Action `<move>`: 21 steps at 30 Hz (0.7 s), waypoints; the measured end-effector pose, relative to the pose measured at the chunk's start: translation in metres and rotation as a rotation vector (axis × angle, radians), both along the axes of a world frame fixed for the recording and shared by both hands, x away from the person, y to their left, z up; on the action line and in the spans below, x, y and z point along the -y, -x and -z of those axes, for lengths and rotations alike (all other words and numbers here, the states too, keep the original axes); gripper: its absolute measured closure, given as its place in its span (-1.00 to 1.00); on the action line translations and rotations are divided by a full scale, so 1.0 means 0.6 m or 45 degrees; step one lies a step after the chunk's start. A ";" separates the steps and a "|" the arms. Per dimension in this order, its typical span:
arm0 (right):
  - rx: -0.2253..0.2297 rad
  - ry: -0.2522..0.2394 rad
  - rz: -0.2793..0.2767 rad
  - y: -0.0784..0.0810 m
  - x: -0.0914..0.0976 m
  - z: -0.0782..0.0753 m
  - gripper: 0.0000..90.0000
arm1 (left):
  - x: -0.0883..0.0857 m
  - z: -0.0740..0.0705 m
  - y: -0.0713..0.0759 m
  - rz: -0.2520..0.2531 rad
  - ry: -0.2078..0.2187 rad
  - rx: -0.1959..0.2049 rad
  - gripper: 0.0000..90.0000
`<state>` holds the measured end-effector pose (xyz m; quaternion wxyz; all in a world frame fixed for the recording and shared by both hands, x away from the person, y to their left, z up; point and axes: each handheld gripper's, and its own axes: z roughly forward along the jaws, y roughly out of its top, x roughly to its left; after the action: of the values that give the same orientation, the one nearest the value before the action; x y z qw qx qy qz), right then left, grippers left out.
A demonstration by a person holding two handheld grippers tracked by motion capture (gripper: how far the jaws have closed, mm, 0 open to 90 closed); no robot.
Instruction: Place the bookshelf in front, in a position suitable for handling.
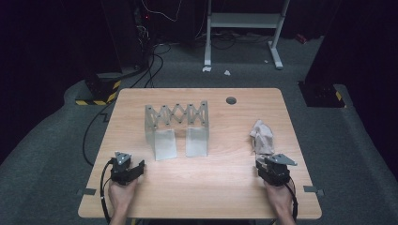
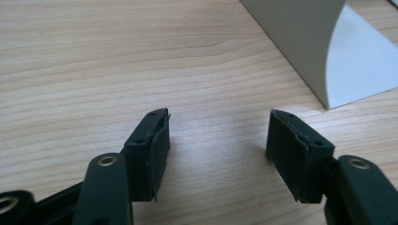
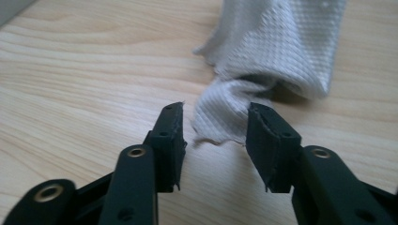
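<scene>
A crumpled white cloth (image 1: pixel 262 136) lies on the wooden table (image 1: pixel 211 178) at the right. My right gripper (image 1: pixel 263 159) rests just in front of it. In the right gripper view the cloth (image 3: pixel 277 51) has its near corner between my open jaws (image 3: pixel 216 126), and the pads are not pressing on it. My left gripper (image 1: pixel 140 165) rests at the front left, open over bare wood (image 2: pixel 218 136). A grey scissor-type folding rack (image 1: pixel 176 115) with two pale panels stands mid-table. One panel (image 2: pixel 300 42) shows ahead of the left gripper, to the right.
A round cable hole (image 1: pixel 231 100) sits near the table's far edge. A hand holds each gripper at the near edge. Cables (image 1: pixel 94 131) trail on the floor to the left. A white desk frame (image 1: pixel 244 21) stands beyond the table.
</scene>
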<state>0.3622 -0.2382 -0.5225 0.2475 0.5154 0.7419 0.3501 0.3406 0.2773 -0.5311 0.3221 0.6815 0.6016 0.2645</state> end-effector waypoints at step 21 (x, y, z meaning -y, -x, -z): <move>-0.101 -0.060 -0.324 -0.039 -0.117 0.004 0.44 | 0.045 -0.019 -0.022 0.114 0.077 -0.033 -0.05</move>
<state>0.3856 -0.1681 -0.5250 0.1595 0.4363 0.8020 0.3755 0.3537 0.2503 -0.5196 0.3462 0.7010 0.5822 0.2229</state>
